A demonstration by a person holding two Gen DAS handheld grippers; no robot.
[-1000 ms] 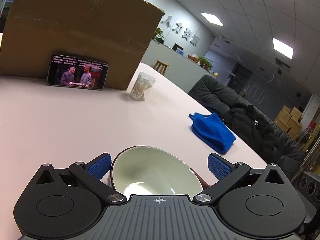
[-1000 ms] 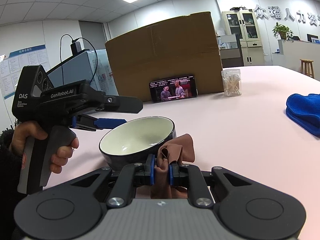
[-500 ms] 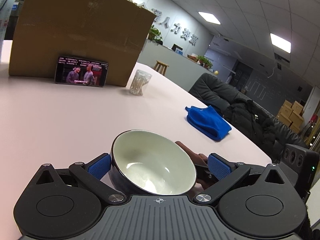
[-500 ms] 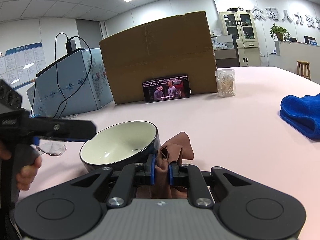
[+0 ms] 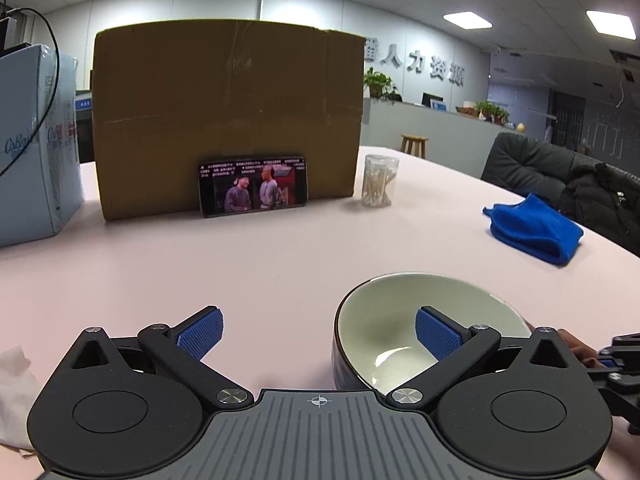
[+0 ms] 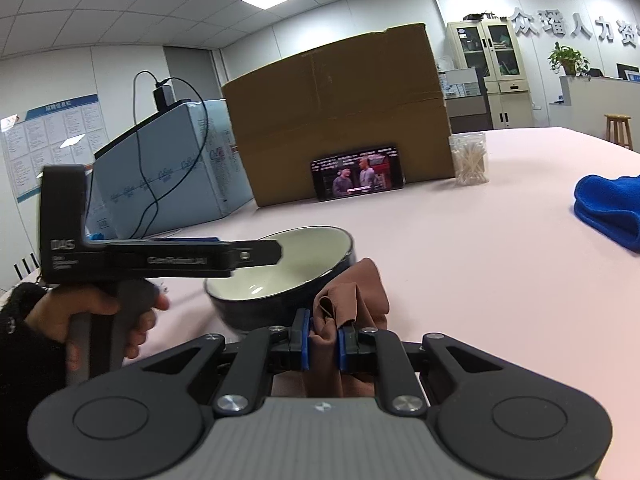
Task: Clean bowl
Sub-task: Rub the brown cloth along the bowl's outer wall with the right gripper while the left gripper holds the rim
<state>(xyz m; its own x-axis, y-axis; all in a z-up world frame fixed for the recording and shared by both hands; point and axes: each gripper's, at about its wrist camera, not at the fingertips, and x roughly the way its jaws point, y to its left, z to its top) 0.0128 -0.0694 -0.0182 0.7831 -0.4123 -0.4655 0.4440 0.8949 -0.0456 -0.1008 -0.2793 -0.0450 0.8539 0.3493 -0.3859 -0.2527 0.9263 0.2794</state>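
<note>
- One round glazed bowl [image 5: 404,320], cream inside, dark outside, sat on pink worktop [image 5: 200,264].
- My left gripper [image 5: 318,330] jaws gaped wide, empty.
- My right gripper [image 6: 323,344] jaws pinched one crumpled brown cloth [image 6: 352,296].

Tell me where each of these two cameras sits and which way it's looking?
Left wrist view: sits on the left claw, facing the cardboard box and phone; its open fingers show, one over the bowl.
Right wrist view: sits on the right claw, shut on a brown cloth beside the bowl; a hand holding the left claw shows.
Shared: bowl, box, phone, blue cloth, pink table.
</note>
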